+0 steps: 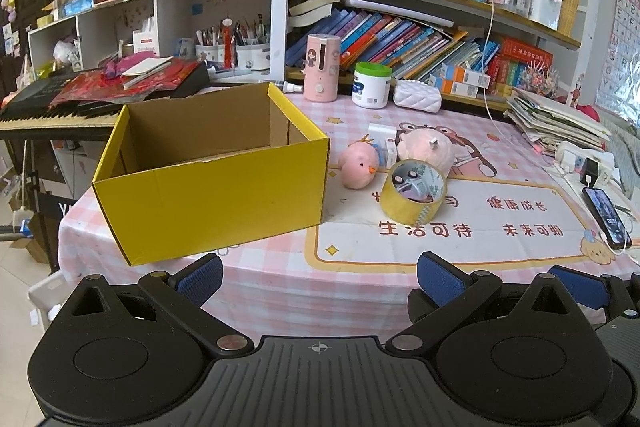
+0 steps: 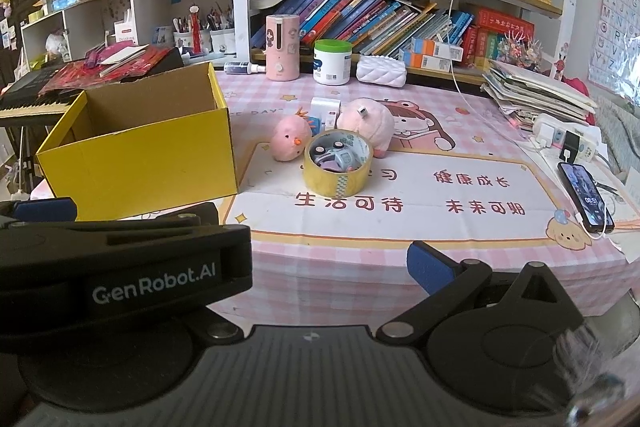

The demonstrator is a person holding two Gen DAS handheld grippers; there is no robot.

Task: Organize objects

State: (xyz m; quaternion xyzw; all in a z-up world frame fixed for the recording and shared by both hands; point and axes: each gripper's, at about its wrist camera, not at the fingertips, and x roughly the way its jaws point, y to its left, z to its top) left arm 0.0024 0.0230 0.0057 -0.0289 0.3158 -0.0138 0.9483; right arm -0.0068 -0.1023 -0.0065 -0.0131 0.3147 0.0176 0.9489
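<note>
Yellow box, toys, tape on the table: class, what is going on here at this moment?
A person holds two grippers at the near edge of the table, both open and empty. The left gripper faces the yellow box, which looks empty. Right of the box lie a tape roll with small items inside it, a small pink chick toy and a bigger pink plush. Nothing is packed yet.

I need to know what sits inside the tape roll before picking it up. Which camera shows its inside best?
The right wrist view: the tape roll is nearer the middle there, and its opening faces the camera, showing small grey and purple items inside. The left wrist view shows the roll more from the side, its contents partly hidden by the rim.
</note>
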